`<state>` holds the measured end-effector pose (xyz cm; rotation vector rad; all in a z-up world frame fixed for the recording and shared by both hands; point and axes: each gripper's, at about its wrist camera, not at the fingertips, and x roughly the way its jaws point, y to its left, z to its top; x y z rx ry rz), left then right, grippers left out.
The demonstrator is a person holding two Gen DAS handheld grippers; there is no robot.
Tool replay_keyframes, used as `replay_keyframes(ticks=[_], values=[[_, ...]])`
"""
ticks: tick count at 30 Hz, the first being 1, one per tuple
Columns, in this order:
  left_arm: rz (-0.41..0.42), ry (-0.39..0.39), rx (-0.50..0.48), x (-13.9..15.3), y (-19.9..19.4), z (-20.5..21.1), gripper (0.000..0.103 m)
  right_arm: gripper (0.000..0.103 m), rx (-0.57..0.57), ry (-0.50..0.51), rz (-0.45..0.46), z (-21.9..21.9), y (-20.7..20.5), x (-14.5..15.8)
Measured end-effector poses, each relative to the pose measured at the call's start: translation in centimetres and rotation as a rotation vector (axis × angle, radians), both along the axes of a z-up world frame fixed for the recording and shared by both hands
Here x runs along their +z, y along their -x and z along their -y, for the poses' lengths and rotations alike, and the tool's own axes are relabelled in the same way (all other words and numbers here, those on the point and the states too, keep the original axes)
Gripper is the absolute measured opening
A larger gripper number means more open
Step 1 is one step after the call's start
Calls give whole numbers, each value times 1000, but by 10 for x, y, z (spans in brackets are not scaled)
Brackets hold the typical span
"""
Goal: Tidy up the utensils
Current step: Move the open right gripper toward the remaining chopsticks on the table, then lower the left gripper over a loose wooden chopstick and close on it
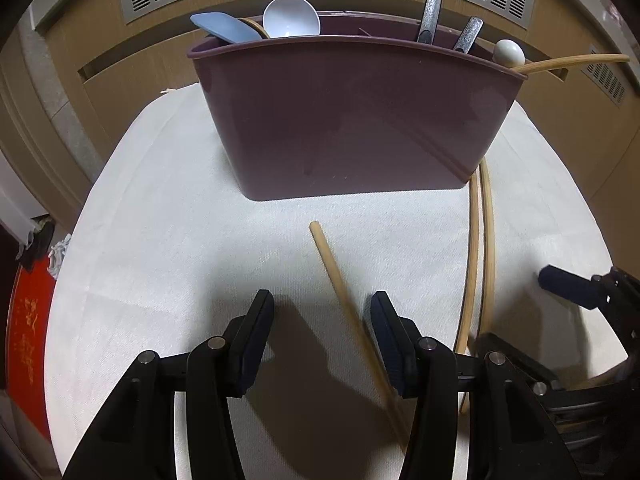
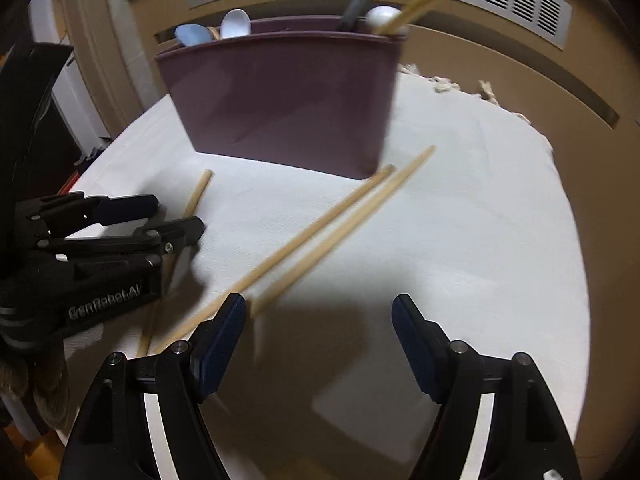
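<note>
A white cloth-covered table (image 1: 168, 216) stands before tan wall panels with a vent grille. The purple caddy (image 1: 352, 120) sits at its far side, already holding spoons, dark-handled utensils and one chopstick leaning out. Three chopsticks lie loose on the cloth: a single chopstick (image 1: 348, 312) and a pair (image 2: 320, 236) beside the caddy's corner. The left gripper (image 1: 322, 340) stands part open astride the single chopstick, which lies close to one pad, not yet clamped. The right gripper (image 2: 318, 340) is wide open and empty, with the pair's near ends at its left finger. Recommended: centre the stick between the pads, close squarely near mid-length, and lift level.
</note>
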<state>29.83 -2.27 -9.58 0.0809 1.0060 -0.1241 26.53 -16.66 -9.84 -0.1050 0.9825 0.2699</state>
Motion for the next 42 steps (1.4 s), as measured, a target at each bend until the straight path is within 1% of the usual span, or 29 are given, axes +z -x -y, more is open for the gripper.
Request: replay_keyframes(ticks=[4,5,7,9,11,13,15,17,18,19,20,21,23,25,27,28,29,32,35,38,40,42], values=[[-2,-5,-3,1,-1,3,52,74,7,56,14,2,6,3],[-1,-8,-3,-4,-3,3,52,74,4,94,18,5,9,4],[7,-21,-1,-3,-2,1,52,74,-11,161,25,13,11,2],[28,-47,8,-1,-1,-4,52,74,-32,181,18,24,11,0],[55,-84,25,2,1,-9,52,74,-69,142,2,39,8,2],[70,-102,60,4,0,-19,52,73,-113,31,-16,53,-1,9],[72,-76,90,6,-1,-30,52,65,-130,-80,-49,59,-12,12],[76,-54,107,9,0,-38,52,46,-139,-169,-106,55,-29,10],[78,-38,115,11,-2,-38,53,42,-141,-183,-124,52,-36,8],[78,-7,120,14,-1,-42,53,39,-147,-181,-137,47,-42,6],[77,14,121,15,0,-47,55,38,-161,-173,-142,42,-48,4],[75,46,119,16,0,-50,57,38,-176,-164,-127,38,-52,5],[64,107,115,18,7,-60,57,38,-176,-149,-115,28,-58,6],[49,138,108,15,7,-63,57,38,-177,-106,-106,23,-63,4],[42,141,95,13,8,-61,57,35,-169,-51,-93,18,-66,3],[36,142,89,11,9,-62,57,31,-160,-25,-92,17,-66,4],[31,144,86,8,9,-63,57,30,-145,-7,-95,17,-64,4],[20,145,79,6,10,-66,57,28,-115,42,-104,25,-50,7],[24,152,69,8,11,-60,57,28,-120,42,-116,43,-36,8],[9,159,53,6,4,-54,57,28,-133,51,-100,56,-22,9],[-12,141,63,1,-2,-52,57,28,-124,49,-89,55,-12,8],[-31,119,72,-4,-10,-49,54,28,-104,21,-82,56,-7,9]])
